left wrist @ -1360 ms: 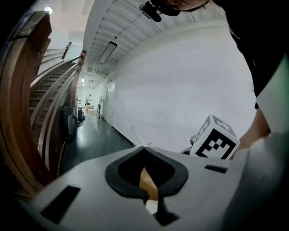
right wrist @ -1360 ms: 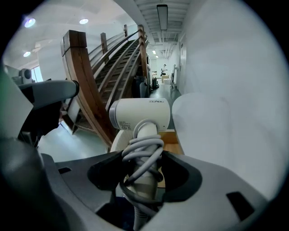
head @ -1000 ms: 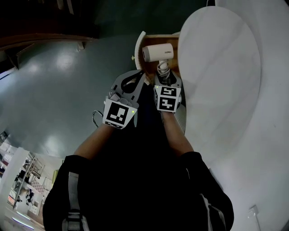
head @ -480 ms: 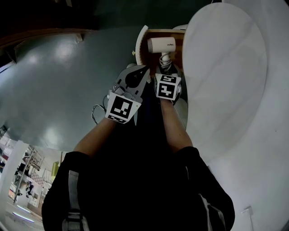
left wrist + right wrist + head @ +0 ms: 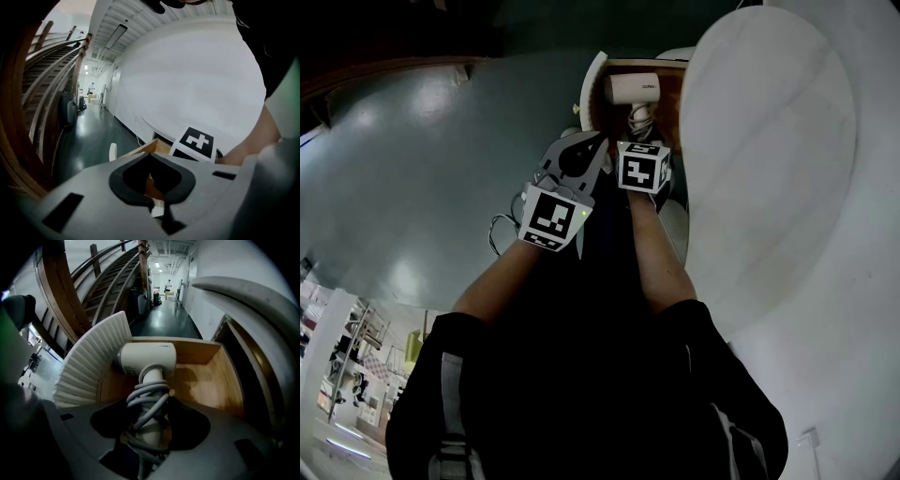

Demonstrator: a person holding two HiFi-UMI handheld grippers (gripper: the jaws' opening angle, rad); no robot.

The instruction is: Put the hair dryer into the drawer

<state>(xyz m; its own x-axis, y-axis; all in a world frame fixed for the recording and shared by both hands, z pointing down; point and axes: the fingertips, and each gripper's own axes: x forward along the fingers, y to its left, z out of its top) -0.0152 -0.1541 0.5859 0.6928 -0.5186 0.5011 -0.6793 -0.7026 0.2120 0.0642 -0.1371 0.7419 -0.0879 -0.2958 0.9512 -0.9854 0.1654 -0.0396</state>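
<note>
Over the last second the white hair dryer [image 5: 147, 359] had sunk lower into the open wooden drawer [image 5: 211, 380], its cord-wrapped handle clamped between the fingers of the right gripper [image 5: 150, 430]. The left gripper [image 5: 157, 208] hovered nearby, its fingers together and empty. Letting go looked near.

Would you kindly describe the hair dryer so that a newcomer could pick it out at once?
Start at the big white rounded tabletop; a wooden drawer with a white ribbed front stands open under its edge. Over that drawer the right gripper holds the hair dryer by its handle. It alone is cream-white and barrel-headed, with a grey cord coiled round its handle.
</note>
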